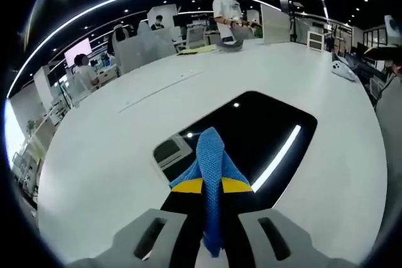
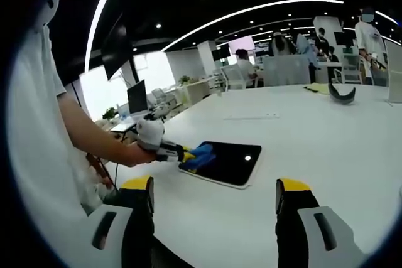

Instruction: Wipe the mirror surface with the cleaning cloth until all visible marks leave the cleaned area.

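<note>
Wiping underway, we judge: left gripper (image 1: 210, 186) clamped on the blue cloth (image 1: 210, 167) at the near edge of the mirror (image 1: 264, 130) on the white table (image 1: 113, 155), right gripper (image 2: 213, 196) jaws apart, well back; next, sweep across the glass.

Our left gripper (image 1: 211, 186) is clamped tight at lower centre. Our right gripper (image 2: 215, 194) gapes wide along the bottom edge.
</note>
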